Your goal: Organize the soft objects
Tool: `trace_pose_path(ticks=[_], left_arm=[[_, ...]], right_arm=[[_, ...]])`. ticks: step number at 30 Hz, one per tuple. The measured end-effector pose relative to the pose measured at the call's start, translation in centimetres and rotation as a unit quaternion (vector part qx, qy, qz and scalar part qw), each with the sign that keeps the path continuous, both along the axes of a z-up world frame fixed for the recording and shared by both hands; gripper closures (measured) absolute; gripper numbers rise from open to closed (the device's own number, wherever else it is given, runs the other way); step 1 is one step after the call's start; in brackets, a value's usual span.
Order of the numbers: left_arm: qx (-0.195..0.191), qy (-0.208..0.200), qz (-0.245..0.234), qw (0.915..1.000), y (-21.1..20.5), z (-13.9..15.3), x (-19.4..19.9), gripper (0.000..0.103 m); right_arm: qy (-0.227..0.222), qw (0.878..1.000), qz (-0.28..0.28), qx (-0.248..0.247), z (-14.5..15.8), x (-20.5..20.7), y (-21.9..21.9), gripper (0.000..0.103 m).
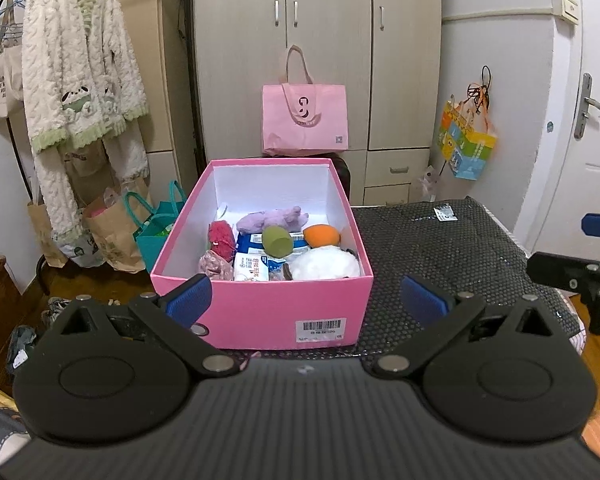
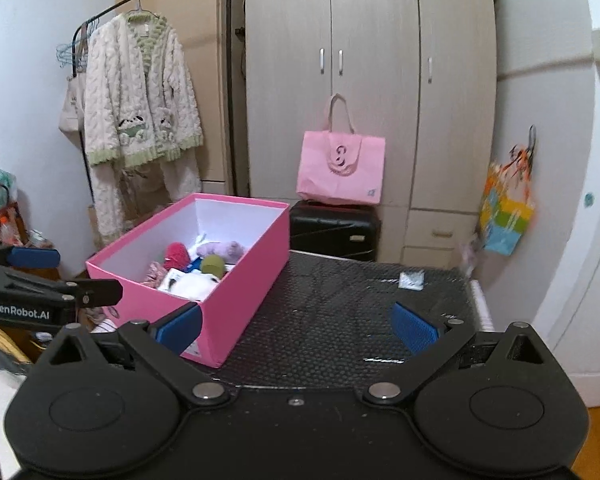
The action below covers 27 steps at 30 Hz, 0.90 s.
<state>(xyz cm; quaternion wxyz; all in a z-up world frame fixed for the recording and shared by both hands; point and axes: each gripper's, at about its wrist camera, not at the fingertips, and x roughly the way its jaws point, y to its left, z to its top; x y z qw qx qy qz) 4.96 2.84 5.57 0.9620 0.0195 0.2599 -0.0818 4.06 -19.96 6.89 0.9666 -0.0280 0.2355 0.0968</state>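
A pink box (image 1: pixel 260 312) stands open on a black dotted mat (image 1: pixel 440 248). Inside lie a purple plush (image 1: pixel 272 218), a red fluffy item (image 1: pixel 221 236), a green sponge egg (image 1: pixel 277 241), an orange one (image 1: pixel 321 236), a white plush (image 1: pixel 324 266) and tissue packs (image 1: pixel 252 266). My left gripper (image 1: pixel 306 304) is open and empty just in front of the box. My right gripper (image 2: pixel 298 328) is open and empty over the mat, to the right of the box (image 2: pixel 236 292). A small white packet (image 2: pixel 411 280) lies at the mat's far right.
A wardrobe (image 1: pixel 320 40) stands behind, with a pink tote (image 1: pixel 305 116) on a black suitcase (image 2: pixel 334 232). A robe (image 1: pixel 80 92) hangs on a rack at left above paper bags (image 1: pixel 112 236). A colourful bag (image 1: pixel 466 144) hangs by the door (image 1: pixel 596 120).
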Motion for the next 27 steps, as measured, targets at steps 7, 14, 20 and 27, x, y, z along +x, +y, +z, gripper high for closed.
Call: trace_pose_path(ticks=[7, 14, 20, 27], left_arm=[[-0.018, 0.000, 0.002, 0.9998, -0.1, -0.9, 0.0, 0.000], [-0.017, -0.009, -0.001, 0.9998, 0.1, -1.4, -0.1, 0.000], [0.011, -0.014, 0.017, 0.9997, -0.3, -2.1, -0.1, 0.000], [0.024, -0.020, 0.030, 0.9991, -0.1, -2.4, -0.2, 0.000]], right_arm=[[-0.008, 0.999, -0.034, -0.008, -0.5, -0.6, -0.2, 0.001], [-0.011, 0.998, -0.052, -0.014, -1.2, -1.3, -0.4, 0.001], [-0.010, 0.998, -0.058, -0.018, -1.8, -1.4, -0.2, 0.001], [-0.015, 0.997, -0.065, -0.029, -1.9, -1.6, 0.3, 0.001]])
